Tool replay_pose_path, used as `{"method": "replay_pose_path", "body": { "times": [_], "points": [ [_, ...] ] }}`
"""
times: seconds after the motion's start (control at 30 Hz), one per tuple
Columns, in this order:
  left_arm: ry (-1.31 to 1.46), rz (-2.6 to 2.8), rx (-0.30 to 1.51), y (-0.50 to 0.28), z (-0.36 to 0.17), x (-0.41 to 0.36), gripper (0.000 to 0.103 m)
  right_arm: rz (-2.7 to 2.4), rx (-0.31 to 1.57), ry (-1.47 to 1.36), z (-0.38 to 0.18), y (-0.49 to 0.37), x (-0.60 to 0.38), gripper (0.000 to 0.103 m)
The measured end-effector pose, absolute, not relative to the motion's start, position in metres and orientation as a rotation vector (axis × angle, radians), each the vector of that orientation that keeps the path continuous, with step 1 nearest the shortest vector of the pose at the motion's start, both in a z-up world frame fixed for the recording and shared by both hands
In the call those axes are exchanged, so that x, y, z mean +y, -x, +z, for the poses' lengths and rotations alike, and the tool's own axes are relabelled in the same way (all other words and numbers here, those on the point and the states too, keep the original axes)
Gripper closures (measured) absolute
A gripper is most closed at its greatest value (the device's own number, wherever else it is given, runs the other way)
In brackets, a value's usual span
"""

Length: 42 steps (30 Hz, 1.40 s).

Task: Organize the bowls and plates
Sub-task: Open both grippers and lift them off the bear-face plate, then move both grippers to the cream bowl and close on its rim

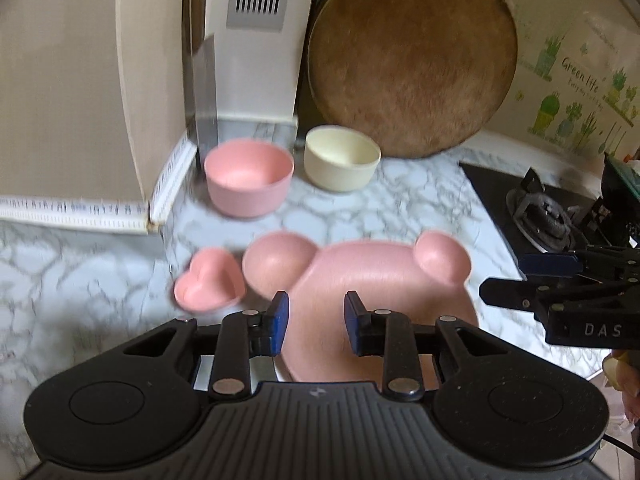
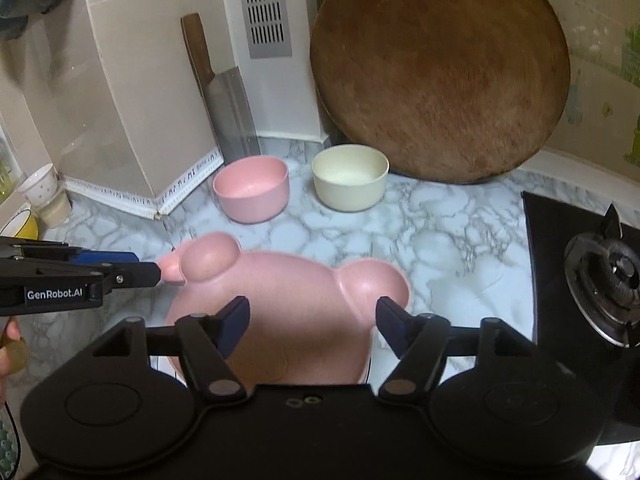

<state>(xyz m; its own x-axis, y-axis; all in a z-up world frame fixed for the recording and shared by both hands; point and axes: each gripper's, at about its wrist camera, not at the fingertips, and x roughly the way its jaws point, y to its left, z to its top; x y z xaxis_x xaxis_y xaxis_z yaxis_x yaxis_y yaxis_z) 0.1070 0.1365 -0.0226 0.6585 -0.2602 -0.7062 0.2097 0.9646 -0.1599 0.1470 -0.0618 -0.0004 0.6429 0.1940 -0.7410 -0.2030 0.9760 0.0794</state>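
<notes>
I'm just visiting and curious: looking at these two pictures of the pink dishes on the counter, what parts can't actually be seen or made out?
- Bear-shaped plate: its near edge is hidden behind each gripper's body in both views.
- Heart-shaped dish: blurred in the left view; in the right view the left gripper covers most of it.
- Cleaver: smeared by blur in the left view.
- Wall sticker: small print unreadable.

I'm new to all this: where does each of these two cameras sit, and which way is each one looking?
Left wrist: rides on the left gripper, facing the back wall over the pink bear-shaped plate and pink heart-shaped dish; the right gripper pokes in from the right.
Right wrist: rides on the right gripper, facing likewise; the left gripper and a fingertip show at left.
Both share the pink round bowl, cream round bowl and round wooden board.
</notes>
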Motion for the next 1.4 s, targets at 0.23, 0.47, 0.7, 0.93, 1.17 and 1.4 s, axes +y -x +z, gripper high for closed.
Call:
{"method": "replay_pose_path", "body": {
  "times": [0.23, 0.47, 0.7, 0.93, 1.17, 1.4],
  "points": [
    [0.07, -0.28, 0.749, -0.11, -0.009, 0.131, 0.042, 0.234, 0.813, 0.023, 0.016, -0.151, -0.059, 0.008],
    [0.084, -0.264, 0.716, -0.123, 0.0, 0.129, 0.028, 0.236, 0.788, 0.055, 0.03, -0.168, -0.061, 0.0],
    [0.153, -0.164, 0.757, -0.161, -0.001, 0.138, 0.026, 0.256, 0.81, 0.014, 0.033, -0.216, -0.071, 0.0],
    [0.169, -0.119, 0.787, -0.204, 0.003, 0.13, 0.026, 0.217, 0.85, -0.002, 0.022, -0.271, -0.096, 0.0],
    [0.169, -0.125, 0.834, -0.26, 0.003, 0.11, 0.026, 0.188, 0.878, -0.012, 0.007, -0.325, -0.115, 0.001],
    [0.19, -0.126, 0.877, -0.318, -0.01, 0.091, 0.026, 0.188, 0.92, -0.055, -0.014, -0.367, -0.127, 0.008]
  ]
}}
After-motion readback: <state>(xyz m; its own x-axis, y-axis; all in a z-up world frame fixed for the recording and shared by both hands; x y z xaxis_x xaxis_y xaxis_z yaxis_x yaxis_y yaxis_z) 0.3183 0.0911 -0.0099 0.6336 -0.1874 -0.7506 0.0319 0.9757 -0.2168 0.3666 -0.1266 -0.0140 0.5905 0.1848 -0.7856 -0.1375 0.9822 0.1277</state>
